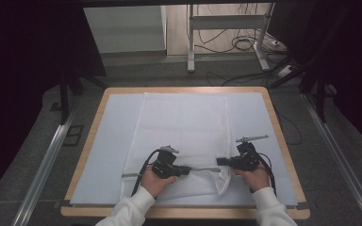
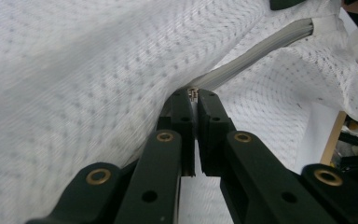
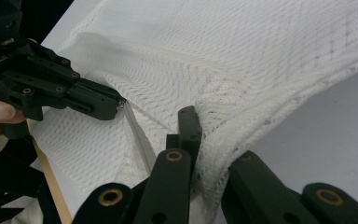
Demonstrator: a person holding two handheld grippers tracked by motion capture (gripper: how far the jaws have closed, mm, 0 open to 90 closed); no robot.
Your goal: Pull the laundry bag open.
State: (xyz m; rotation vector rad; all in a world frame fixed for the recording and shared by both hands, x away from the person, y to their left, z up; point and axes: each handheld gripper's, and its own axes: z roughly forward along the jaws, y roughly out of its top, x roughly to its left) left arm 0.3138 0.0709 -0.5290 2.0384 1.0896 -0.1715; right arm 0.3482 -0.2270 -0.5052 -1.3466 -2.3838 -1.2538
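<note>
White mesh makes up the laundry bag [image 1: 184,136] that lies flat on the pale sheet over the wooden table [image 1: 283,136], reaching from the upper middle of the high view to its lower centre, where both hands meet it. From up there the grey zipper [image 1: 202,169] is a thin strip running between the two tools near the bag's near edge. The left gripper [image 1: 187,170], lower centre-left, points right along that strip; the right gripper [image 1: 218,161] faces it from the lower centre-right.

The left gripper view adds the detail: the jaws stand shut on the small metal zipper pull [image 2: 194,94] at frame centre, the zipper's grey tape slanting off to the upper right. The right gripper view shows its own jaws shut on a bunched fold of mesh at lower centre, with the left gripper [image 3: 120,105] at mid-left, nipping the pull.
</note>
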